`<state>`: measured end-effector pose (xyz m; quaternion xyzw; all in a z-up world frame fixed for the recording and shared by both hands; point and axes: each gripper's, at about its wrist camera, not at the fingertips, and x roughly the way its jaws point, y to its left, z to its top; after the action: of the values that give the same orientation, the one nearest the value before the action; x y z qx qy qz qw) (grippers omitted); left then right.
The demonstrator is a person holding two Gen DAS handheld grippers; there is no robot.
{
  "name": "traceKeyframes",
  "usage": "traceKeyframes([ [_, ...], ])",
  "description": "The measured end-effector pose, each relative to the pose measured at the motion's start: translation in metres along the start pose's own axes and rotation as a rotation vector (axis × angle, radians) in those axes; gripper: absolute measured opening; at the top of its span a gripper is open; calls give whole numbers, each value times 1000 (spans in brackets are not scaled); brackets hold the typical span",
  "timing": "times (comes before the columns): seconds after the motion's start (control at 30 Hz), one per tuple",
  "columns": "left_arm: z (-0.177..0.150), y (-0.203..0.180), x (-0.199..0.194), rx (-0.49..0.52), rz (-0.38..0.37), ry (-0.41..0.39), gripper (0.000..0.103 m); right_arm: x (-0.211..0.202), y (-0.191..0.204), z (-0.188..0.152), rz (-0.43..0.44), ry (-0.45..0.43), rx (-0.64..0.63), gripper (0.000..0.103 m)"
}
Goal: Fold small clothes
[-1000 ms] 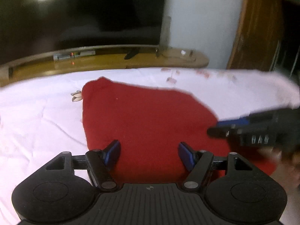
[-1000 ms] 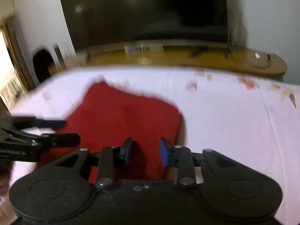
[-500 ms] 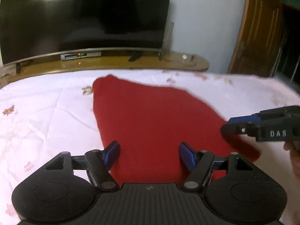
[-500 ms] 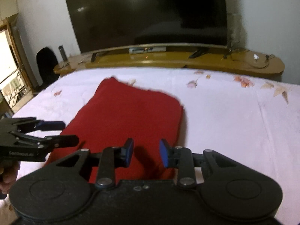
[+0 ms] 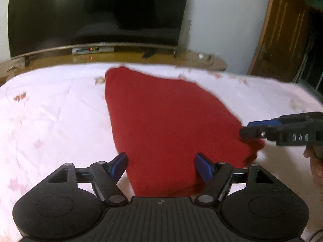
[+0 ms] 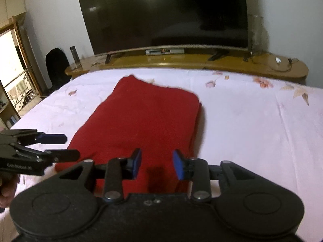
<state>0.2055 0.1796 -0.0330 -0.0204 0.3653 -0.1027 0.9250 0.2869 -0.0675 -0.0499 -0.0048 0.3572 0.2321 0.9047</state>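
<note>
Red cloth lay folded in a flat rectangle on the pale flowered bedsheet, its far edge toward the television on the wooden stand; the left gripper hovered over the cloth's near edge, its blue pads set wide and clear of the fabric, nothing between them; the right gripper stood over the cloth's near right corner, its jaws narrower but parted and just opening further, gripping nothing; each gripper showed at the side of the other's view, beside the cloth.
</note>
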Motion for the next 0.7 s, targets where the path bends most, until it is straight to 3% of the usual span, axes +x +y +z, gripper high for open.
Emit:
traceKeyframes([
  [0.07,-12,1,19,-14,40,54,76,22,3,-13,-64,94,-32,37],
  [0.1,-16,7,21,-66,36,31,84,34,1,-21,-106,127,-35,43],
  [0.2,-16,10,21,-87,38,28,85,40,-21,-24,-55,116,107,45],
  [0.4,-16,4,20,-76,66,25,88,43,-17,-22,-73,128,59,49],
  [0.5,-16,3,20,-99,93,30,92,43,-18,-22,-82,132,68,60],
  [0.6,-15,-8,-8,-88,124,11,92,27,-26,-20,-72,140,135,61],
  [0.7,-19,-33,-51,-49,126,-23,93,-18,-23,-25,-65,65,132,62],
])
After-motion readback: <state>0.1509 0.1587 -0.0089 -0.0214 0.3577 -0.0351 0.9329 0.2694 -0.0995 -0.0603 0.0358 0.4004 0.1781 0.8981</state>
